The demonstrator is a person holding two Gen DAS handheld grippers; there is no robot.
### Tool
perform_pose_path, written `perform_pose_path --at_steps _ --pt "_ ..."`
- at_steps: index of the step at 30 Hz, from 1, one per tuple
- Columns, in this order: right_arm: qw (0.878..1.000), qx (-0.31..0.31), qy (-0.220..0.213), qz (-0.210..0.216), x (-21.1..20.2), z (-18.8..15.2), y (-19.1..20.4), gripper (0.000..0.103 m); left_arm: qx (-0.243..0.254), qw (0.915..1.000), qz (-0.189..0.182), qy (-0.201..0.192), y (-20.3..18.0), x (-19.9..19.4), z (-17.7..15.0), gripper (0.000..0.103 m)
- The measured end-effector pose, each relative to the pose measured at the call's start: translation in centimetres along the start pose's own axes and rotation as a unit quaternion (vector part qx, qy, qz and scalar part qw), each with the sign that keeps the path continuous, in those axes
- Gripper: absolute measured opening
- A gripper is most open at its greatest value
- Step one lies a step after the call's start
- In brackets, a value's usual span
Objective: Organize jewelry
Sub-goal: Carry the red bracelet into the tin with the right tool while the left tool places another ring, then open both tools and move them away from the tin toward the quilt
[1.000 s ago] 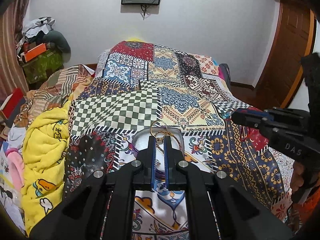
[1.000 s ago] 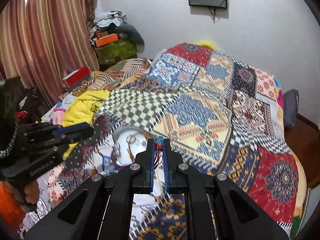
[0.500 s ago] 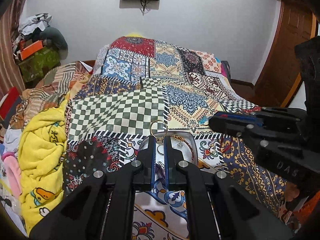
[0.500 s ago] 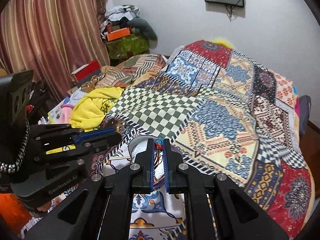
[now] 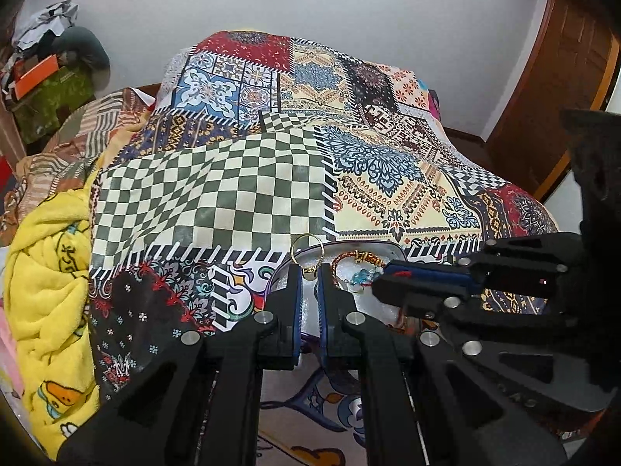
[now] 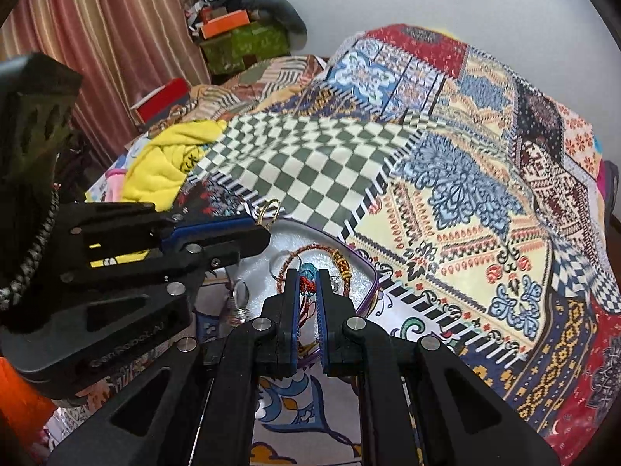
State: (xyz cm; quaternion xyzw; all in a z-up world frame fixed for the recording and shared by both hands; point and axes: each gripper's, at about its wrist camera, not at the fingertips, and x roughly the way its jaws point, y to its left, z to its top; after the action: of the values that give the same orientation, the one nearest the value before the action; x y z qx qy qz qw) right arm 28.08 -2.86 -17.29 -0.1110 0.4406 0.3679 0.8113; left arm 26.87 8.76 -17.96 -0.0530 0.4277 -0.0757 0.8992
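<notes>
A: Containers first. What's in the tray?

B: One tray (image 6: 365, 268), silvery inside with a purplish rim, lying on the bed's patchwork quilt (image 6: 465, 202). In it: a reddish beaded bracelet (image 6: 310, 250) with a gold bead and a blue bead, plus small silver pieces (image 6: 238, 303) at the left side, too small to name. Same tray (image 5: 382, 246) shows in my left view, mostly hidden behind both tools.

A: Around it, anything blocking?

B: Green-and-cream checkered patch (image 5: 209, 198) just behind the tray. Yellow blanket (image 5: 42, 303) bunched at the left edge of the bed, clutter stacked by the curtain (image 6: 97, 39), wooden door (image 5: 562, 89) far right. My left hand-held gripper (image 6: 264, 235) crosses the right camera's view and covers the tray's left part; my right hand-held gripper (image 5: 382, 283) covers the tray's right part in the left camera.

A: Pose and grip?

B: Left hand-held gripper (image 5: 309, 272) is clenched on a gold ring (image 5: 306, 248), a loop standing up above the tips, held over the tray's near-left rim. Right hand-held gripper (image 6: 308, 283) is clamped on the bracelet's red threaded part beside the blue bead, tips down inside the tray. Both point toward the far wall, tips close together over the tray, left one slightly higher.
</notes>
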Motion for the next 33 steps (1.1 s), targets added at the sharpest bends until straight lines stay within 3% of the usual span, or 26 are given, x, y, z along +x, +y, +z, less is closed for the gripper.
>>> perform_pose_path --at_steps 14,19,22,24,26,33 --pt "1.0 -0.016 0.025 0.008 0.9 -0.5 0.5 0.007 0.016 0.9996 0.018 -0.012 -0.1 -1.2 -0.1 0.006" --pt "0.999 -0.013 0.032 -0.007 0.0 -0.6 0.6 0.012 0.017 0.9994 0.026 -0.011 -0.2 -2.4 -0.3 0.009" --pt "1.0 -0.008 0.021 -0.013 -1.2 -0.6 0.6 0.022 0.015 0.9993 0.029 -0.017 -0.6 -3.7 -0.5 0.014" --pt "1.0 -0.003 0.009 -0.021 -2.4 -0.7 0.6 0.037 0.015 0.9991 0.031 -0.023 -0.8 -4.6 -0.6 0.023" --pt "1.0 0.001 -0.005 -0.03 -3.6 -0.7 0.5 0.043 0.019 0.9985 0.038 -0.034 -1.3 -5.7 -0.6 0.031" --pt "0.996 0.028 -0.049 -0.063 -8.5 -0.9 -1.5 0.043 0.031 0.996 0.049 -0.068 -3.1 -9.2 -0.3 0.042"
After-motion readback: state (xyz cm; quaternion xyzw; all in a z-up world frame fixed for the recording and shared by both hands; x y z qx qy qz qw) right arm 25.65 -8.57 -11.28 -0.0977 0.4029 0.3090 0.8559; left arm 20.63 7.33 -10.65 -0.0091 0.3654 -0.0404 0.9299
